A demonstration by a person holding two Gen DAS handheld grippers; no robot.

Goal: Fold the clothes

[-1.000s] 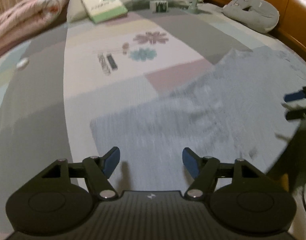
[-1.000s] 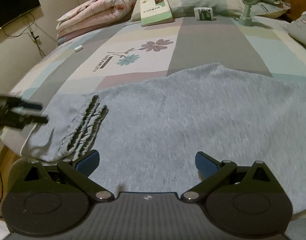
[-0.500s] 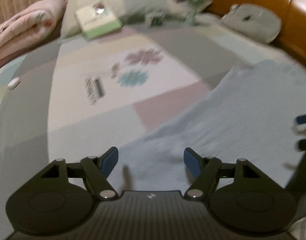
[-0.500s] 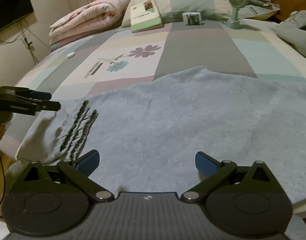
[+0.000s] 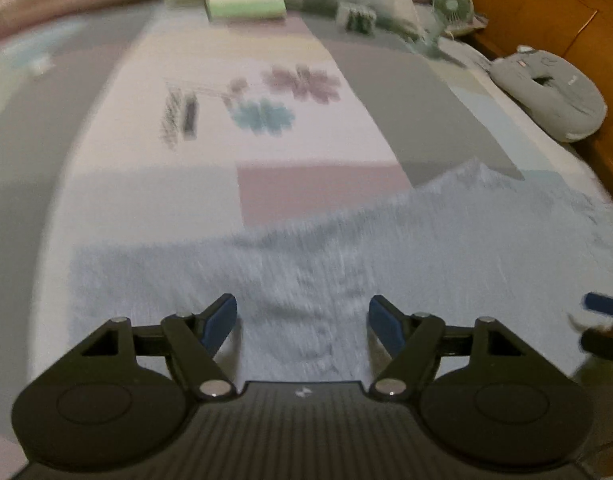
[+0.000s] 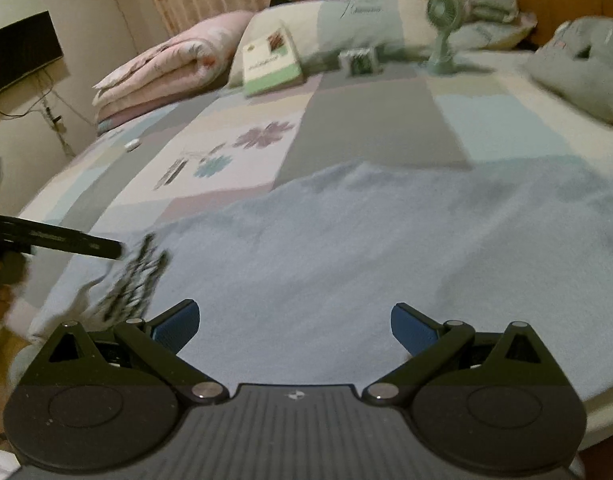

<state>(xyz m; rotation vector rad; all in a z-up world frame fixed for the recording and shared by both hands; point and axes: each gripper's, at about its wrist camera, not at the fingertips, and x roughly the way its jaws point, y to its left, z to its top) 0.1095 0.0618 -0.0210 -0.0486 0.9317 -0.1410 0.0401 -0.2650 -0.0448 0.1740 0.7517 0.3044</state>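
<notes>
A light blue garment lies spread flat across the near part of the bed, its dark-striped gathered waistband at the left end. In the left wrist view the same garment fills the lower half. My left gripper hovers open above the garment's near left part, nothing between its blue pads. My right gripper is open over the garment's near edge. The left gripper's fingers reach in from the left beside the waistband. At the right edge of the left wrist view show the right gripper's fingertips.
The bed has a patchwork sheet with flower prints. At its far end sit a folded pink quilt, a pillow, a green book, a small box, a mint desk fan, a grey plush. A person sits behind the pillow.
Both views have shifted and blurred. The left gripper has swung so the garment sits centred under it. The right gripper has drawn back slightly and lifted. Both stay open.
</notes>
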